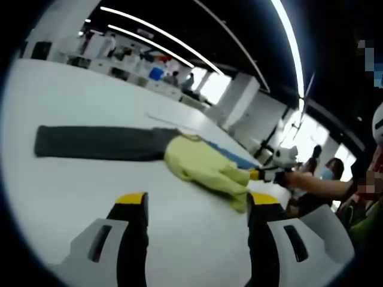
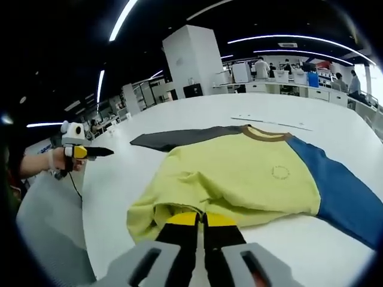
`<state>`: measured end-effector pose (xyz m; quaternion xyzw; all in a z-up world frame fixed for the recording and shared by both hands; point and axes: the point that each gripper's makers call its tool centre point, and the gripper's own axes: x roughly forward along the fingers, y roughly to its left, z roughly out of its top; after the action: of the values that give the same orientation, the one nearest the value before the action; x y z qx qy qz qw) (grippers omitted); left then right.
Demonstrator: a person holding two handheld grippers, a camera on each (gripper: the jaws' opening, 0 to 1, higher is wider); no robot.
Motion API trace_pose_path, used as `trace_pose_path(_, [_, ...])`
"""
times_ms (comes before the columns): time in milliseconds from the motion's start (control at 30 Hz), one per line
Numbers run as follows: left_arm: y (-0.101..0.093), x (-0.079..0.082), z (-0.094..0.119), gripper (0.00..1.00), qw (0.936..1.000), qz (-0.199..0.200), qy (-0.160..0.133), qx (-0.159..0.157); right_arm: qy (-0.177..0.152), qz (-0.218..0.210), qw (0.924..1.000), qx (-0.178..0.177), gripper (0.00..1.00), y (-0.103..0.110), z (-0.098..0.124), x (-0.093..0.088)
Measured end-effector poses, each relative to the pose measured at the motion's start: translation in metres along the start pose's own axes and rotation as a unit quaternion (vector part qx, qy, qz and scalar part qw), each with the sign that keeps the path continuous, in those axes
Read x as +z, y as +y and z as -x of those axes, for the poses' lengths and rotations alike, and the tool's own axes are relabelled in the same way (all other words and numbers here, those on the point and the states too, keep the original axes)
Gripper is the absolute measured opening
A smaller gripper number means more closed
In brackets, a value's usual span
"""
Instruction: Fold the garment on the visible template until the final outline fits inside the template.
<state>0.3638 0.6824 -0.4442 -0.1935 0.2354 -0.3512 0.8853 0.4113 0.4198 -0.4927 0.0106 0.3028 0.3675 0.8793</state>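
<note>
In the left gripper view, the left claw (image 1: 197, 206) hangs over the bare white worktop (image 1: 72, 179) with its jaws wide apart and nothing between them; beyond it the shirt (image 1: 203, 164) lies on the worktop, its dark grey sleeve (image 1: 96, 143) stretched flat to the left, the yellow body bunched in the middle; at the right, the right claw (image 1: 258, 174) meets the yellow hem, held by a hand (image 1: 287, 178).

In the right gripper view, the left claw (image 2: 96, 152) is at the far left, apart from the shirt (image 2: 239, 176), in a hand (image 2: 63, 160); its jaws seem open, but it is small here; the grey sleeve (image 2: 179, 139) runs back from the body; the right claw (image 2: 202, 220) at the bottom is closed on the yellow hem, which is lifted and folded a little there; the blue sleeve (image 2: 341, 194) lies flat to the right; a thin pale outline (image 2: 272, 121) lies on the worktop (image 2: 119, 185) behind the collar, perhaps the template.
</note>
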Motion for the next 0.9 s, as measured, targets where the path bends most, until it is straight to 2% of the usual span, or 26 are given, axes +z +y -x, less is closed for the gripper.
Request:
trace_pose_path(400, [-0.007, 0.001, -0.008, 0.62, 0.9999, -0.001, 0.008, -0.014, -0.012, -0.021, 0.9996, -0.015, 0.00, -0.001, 0.040, -0.007])
trace_pose_path(667, [-0.015, -0.001, -0.024, 0.61, 0.9992, -0.005, 0.023, -0.033, -0.022, -0.032, 0.9988, -0.030, 0.00, 0.001, 0.067, -0.013])
trace_pose_path(900, [-0.023, -0.008, -0.043, 0.61, 0.9976, -0.012, 0.043, -0.052, -0.027, -0.054, 0.9967, -0.054, 0.00, -0.001, 0.093, -0.029])
